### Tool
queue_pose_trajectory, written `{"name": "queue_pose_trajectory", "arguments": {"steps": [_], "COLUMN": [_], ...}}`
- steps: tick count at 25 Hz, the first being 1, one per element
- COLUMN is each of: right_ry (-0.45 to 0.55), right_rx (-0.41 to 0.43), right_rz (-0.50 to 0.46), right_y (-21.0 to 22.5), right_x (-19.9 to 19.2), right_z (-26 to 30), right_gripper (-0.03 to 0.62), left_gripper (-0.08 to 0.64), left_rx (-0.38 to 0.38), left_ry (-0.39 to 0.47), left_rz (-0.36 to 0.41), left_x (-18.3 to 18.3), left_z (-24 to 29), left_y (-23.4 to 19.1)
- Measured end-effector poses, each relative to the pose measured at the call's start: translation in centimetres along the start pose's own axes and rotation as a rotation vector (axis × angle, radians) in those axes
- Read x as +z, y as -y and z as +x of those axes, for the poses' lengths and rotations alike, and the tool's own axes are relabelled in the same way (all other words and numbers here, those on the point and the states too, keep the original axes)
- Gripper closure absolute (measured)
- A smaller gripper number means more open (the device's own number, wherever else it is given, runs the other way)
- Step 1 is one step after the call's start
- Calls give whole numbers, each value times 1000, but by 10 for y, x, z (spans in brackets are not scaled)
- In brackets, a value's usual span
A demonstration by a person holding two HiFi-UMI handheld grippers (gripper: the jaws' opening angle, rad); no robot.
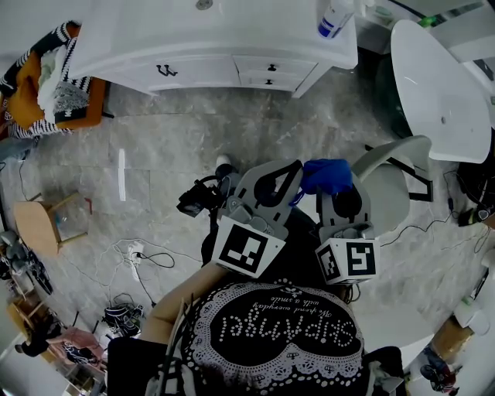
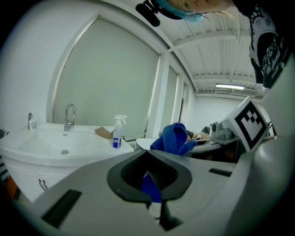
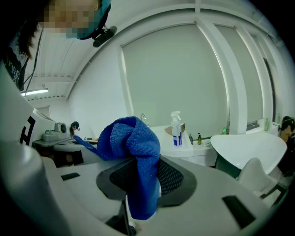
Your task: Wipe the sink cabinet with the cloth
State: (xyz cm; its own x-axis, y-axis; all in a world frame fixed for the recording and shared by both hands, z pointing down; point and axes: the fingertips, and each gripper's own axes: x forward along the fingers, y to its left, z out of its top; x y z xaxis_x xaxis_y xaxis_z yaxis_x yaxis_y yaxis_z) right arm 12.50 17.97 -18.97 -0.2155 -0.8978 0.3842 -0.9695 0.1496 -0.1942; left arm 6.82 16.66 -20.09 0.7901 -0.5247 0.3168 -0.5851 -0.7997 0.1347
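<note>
The white sink cabinet [image 1: 193,50] stands at the far side of the floor, with a faucet [image 2: 69,117] over its basin. A blue cloth [image 1: 326,175] is bunched between my two grippers, close to the person's body. My right gripper [image 1: 346,186] is shut on the cloth [image 3: 133,138], which hangs down through its jaws. From there a strand runs across to my left gripper [image 1: 294,174], shut on a corner of the cloth [image 2: 151,186]. Both grippers are well short of the cabinet [image 2: 27,170].
A spray bottle [image 1: 334,17] stands at the countertop's right end. A white chair [image 1: 387,186] is beside my right gripper, with a white rounded tub [image 1: 441,100] beyond it. A wooden stool [image 1: 46,224], cables [image 1: 139,259] and an orange seat piled with clothes [image 1: 54,77] lie at the left.
</note>
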Motion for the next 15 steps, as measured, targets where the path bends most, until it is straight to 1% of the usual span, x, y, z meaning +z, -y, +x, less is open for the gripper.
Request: {"name": "queue_pose_trajectory", "arguments": {"steps": [15], "right_ry": [6], "right_rx": [12], "right_rz": [-6], "right_y": [-3], "right_x": [-3], "right_z": [-10], "right_gripper": [477], "left_gripper": [557], "left_rx": [1], "left_ry": [5], "left_rz": [12], "left_x": [-1], "left_z": [-6], "left_y": [10]}}
